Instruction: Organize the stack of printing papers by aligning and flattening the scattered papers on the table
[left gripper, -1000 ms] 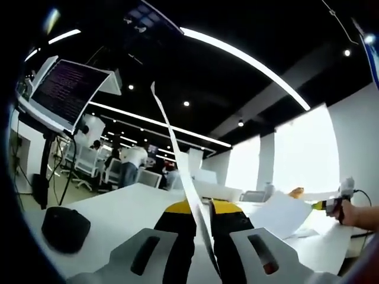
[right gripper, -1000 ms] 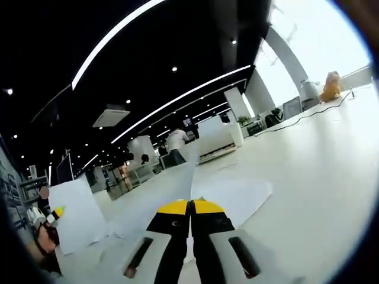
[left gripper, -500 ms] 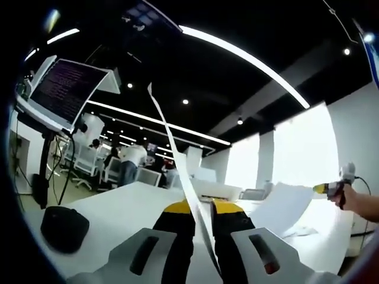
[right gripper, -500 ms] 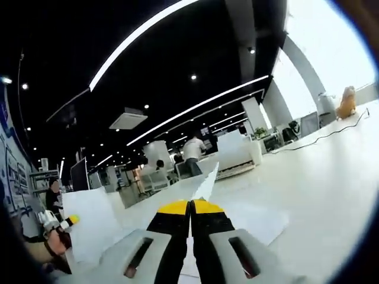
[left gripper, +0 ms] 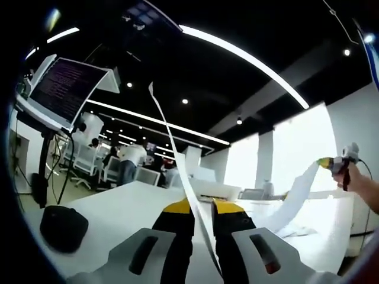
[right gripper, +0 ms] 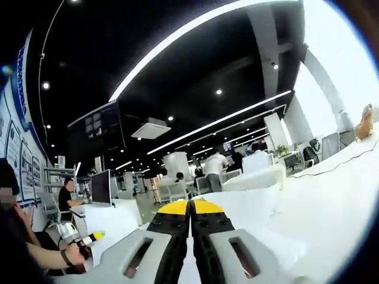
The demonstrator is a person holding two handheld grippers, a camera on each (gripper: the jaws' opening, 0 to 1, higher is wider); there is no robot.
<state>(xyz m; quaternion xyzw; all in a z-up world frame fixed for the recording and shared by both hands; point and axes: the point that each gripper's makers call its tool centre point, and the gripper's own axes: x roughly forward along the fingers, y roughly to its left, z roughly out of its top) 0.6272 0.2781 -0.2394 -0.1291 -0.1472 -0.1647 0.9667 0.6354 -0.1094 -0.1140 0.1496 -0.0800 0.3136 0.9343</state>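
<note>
My left gripper (left gripper: 200, 207) is shut on a white paper sheet (left gripper: 172, 136) that stands edge-on between its yellow-tipped jaws and curves up to the left. At the far right of the left gripper view, my right gripper (left gripper: 324, 161) holds up another sheet (left gripper: 293, 198), whose lower end hangs down to the white table (left gripper: 118, 204). In the right gripper view, my right gripper (right gripper: 190, 205) has its jaws pressed together, and the sheet between them is barely visible. The left gripper (right gripper: 95, 236) shows at lower left there with its sheet (right gripper: 115, 219) beside it.
A black rounded object (left gripper: 62, 228) lies on the table's left part, below a monitor on a stand (left gripper: 68, 89). Loose papers (left gripper: 308, 228) lie at the right. An orange toy figure (right gripper: 365, 121) and a cable (right gripper: 331, 163) sit on the far table. People stand among chairs (left gripper: 127, 163).
My right gripper has risen and tilted upward, lifting its sheet off the table so it now hangs long and narrow. The left gripper and its sheet have stayed put.
</note>
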